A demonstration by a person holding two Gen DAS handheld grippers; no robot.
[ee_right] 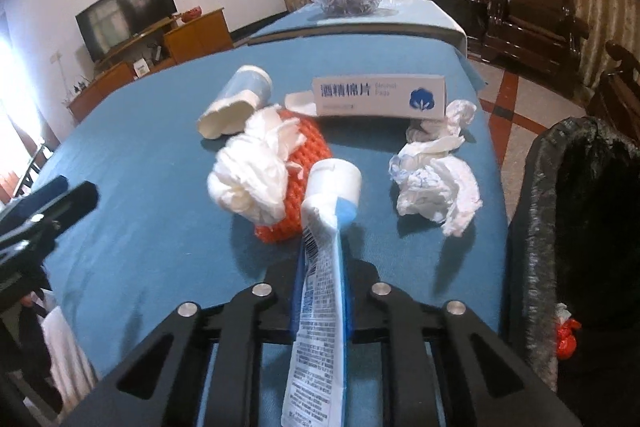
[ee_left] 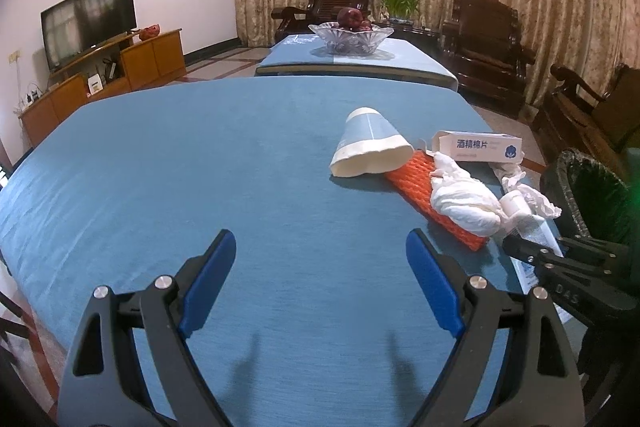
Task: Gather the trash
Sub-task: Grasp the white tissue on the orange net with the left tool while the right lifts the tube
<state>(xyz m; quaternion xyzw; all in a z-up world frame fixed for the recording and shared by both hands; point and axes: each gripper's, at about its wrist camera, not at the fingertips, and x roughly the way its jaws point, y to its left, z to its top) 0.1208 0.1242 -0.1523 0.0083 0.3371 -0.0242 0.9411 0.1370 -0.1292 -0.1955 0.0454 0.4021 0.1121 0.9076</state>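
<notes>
Right wrist view shows the right gripper (ee_right: 320,291) with its jaws pressed together on a flattened plastic tube (ee_right: 318,307), white and blue with small print; its round white cap (ee_right: 336,181) points away from the camera. The tube is lifted a little above the surface (ee_right: 152,219), which is covered with a blue woven cloth. Behind the cap lies an orange foam net sleeve (ee_right: 298,163) with a knobbly texture, and a soft crumpled white tissue (ee_right: 252,171) rests on it. To the right is another wrinkled paper ball (ee_right: 436,187). Further back are a squashed paper cup (ee_right: 236,103) on its side and a long white cardboard box (ee_right: 380,95) with a blue cotton logo. A bin lined with a black plastic bag (ee_right: 576,227) stands at the right edge.

Left wrist view: the left gripper (ee_left: 320,259) hangs over bare cloth, jaws wide apart and holding nothing.
</notes>
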